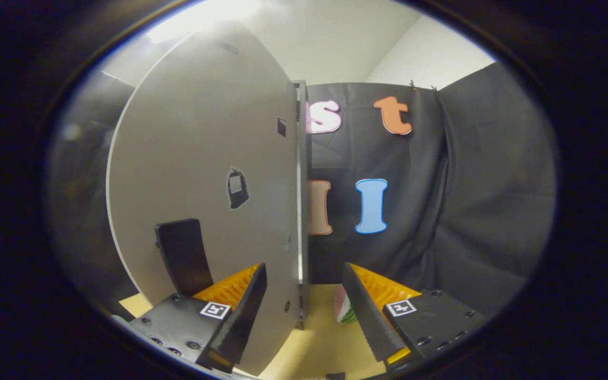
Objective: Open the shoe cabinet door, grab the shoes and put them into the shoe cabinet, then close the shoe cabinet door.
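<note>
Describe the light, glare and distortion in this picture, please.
Gripper view: strong glare at the top washes out the upper edge of the door; the fisheye bends that door's outline into a curve; the scene is dim and soft toward the rim; the open gripper straddles the door's edge, its fingers fairly sharp.

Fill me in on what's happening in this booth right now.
A hand-held gripper is working the shoe cabinet door. The door's free edge stands between the open fingers, which straddle it without clamping. A dark handle sits on the door face beside one finger. A small striped object lies on the floor beyond.
</note>
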`<move>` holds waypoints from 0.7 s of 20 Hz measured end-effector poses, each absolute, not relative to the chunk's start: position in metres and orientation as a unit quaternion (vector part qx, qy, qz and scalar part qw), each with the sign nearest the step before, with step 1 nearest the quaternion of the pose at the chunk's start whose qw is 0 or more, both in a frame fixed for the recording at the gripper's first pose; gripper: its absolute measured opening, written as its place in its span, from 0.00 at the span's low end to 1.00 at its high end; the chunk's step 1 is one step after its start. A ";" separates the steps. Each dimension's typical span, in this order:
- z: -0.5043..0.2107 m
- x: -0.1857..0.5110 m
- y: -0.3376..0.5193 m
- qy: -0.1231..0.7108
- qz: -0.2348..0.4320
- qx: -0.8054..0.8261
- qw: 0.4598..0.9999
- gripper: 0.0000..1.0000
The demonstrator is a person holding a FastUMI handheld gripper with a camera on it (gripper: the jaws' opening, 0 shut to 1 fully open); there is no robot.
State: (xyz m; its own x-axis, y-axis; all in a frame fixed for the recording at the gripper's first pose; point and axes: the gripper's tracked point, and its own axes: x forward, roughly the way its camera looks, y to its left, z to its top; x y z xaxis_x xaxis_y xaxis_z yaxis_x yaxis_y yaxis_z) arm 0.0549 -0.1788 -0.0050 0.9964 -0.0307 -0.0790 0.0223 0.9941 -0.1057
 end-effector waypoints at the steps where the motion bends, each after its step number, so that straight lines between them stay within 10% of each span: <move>1: -0.005 0.055 -0.170 0.038 -0.019 -0.057 0.997 0.92; 14: -0.025 0.099 -0.041 0.029 -0.024 -0.032 0.999 0.93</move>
